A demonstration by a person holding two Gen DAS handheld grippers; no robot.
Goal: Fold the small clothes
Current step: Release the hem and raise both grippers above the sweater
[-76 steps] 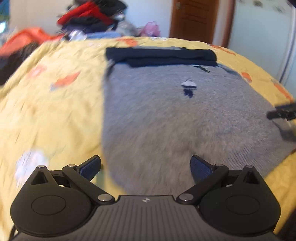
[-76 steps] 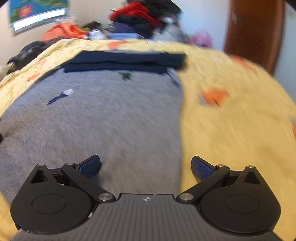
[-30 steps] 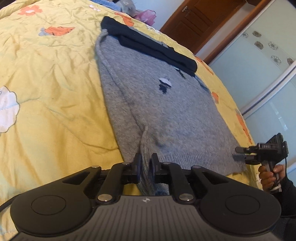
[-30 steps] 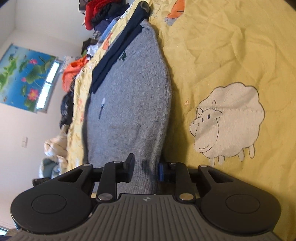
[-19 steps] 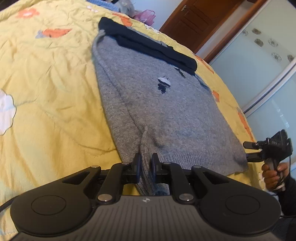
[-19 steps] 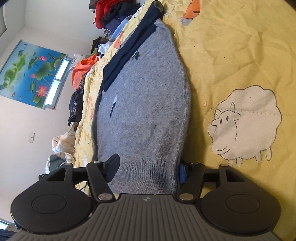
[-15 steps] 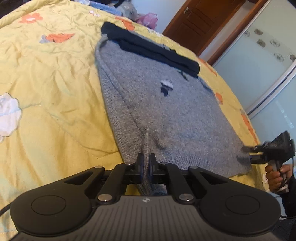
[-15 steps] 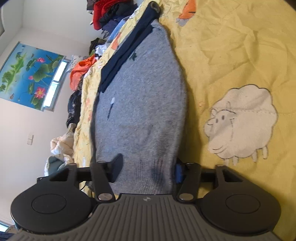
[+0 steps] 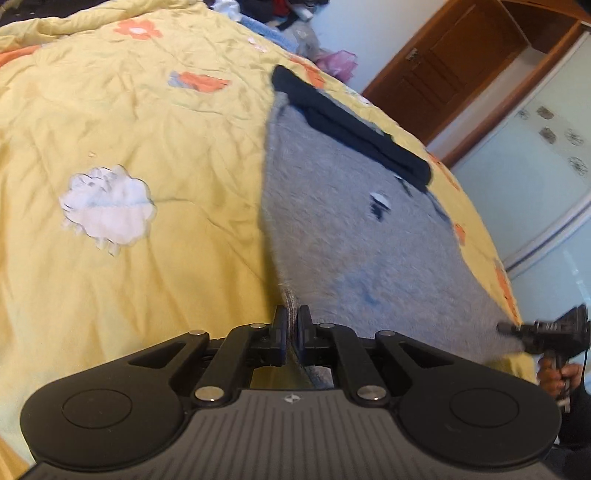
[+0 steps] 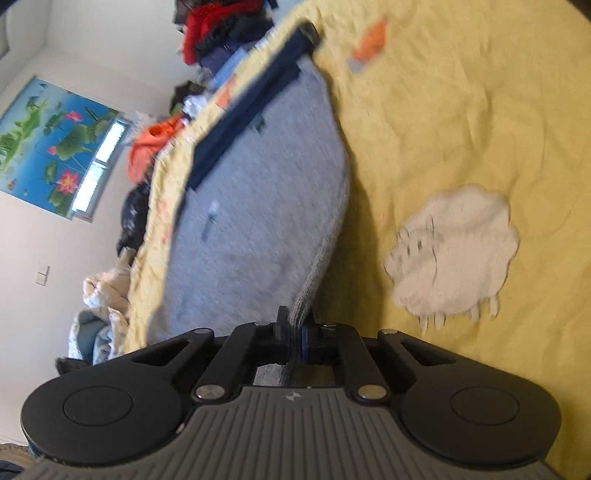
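This is a bedroom in a home. A bed fills most of both views, covered by a yellow quilt (image 9: 155, 236) printed with orange flowers and white sheep. Loose clothes are heaped in a pile (image 10: 214, 33) at the far side of the bed. On the right stand a brown wooden door (image 9: 454, 70) and pale sliding wardrobe panels (image 9: 535, 177). A lotus painting (image 10: 55, 144) hangs on the left wall.

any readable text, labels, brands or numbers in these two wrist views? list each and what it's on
None readable.
Left gripper and right gripper: a small emblem on each housing, no letters.
Grey sweater: small knitted motifs, no text.
Yellow bedspread: sheep and flower pictures only.
Wall poster: lotus picture, no words.
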